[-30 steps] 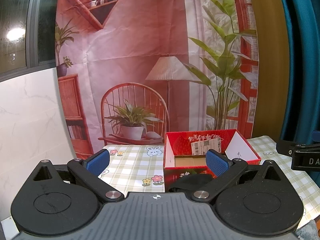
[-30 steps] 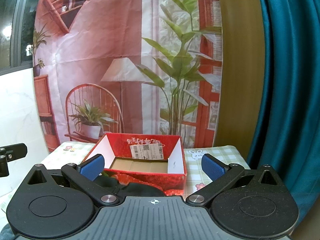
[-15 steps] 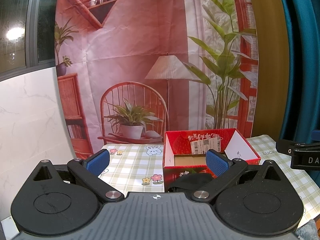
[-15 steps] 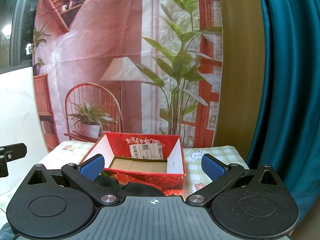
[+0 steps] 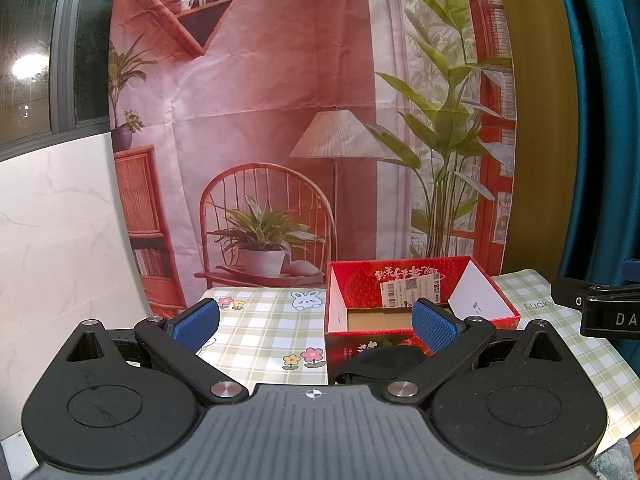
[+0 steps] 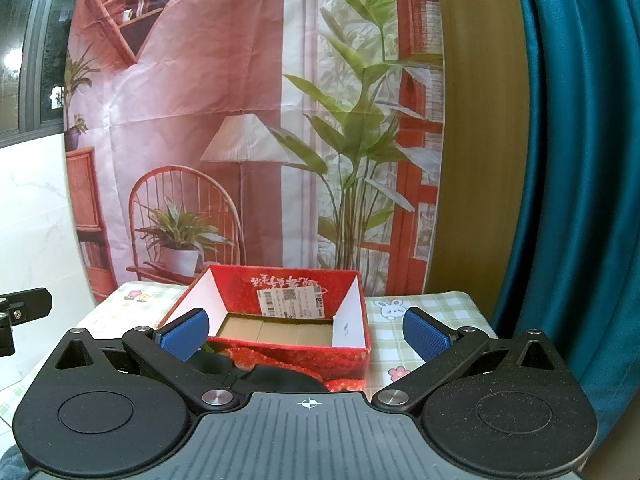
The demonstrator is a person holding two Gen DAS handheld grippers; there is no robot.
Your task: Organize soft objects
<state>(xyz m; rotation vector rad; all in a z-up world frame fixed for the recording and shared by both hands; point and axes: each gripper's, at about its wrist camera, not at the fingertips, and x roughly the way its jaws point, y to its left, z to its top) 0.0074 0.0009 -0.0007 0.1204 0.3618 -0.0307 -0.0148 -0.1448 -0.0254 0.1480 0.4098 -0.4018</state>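
Observation:
An open red cardboard box (image 5: 486, 312) with a strawberry print and a white label stands on the checked tablecloth (image 5: 264, 332); it also shows in the right wrist view (image 6: 352, 354). It looks empty inside. A black soft object (image 5: 384, 362) lies in front of the box, mostly hidden behind the gripper body; it also shows in the right wrist view (image 6: 280, 378). My left gripper (image 5: 316, 322) is open and empty, short of the box. My right gripper (image 6: 306, 334) is open and empty, facing the box.
A printed backdrop (image 5: 280, 120) hangs behind the table. A teal curtain (image 6: 580, 200) hangs at the right. A white marble-look wall (image 5: 52, 240) is at the left. The table's right edge (image 5: 616, 360) is near the right gripper's body (image 5: 600, 308). Grey-blue fabric (image 5: 612, 460) shows at the bottom right.

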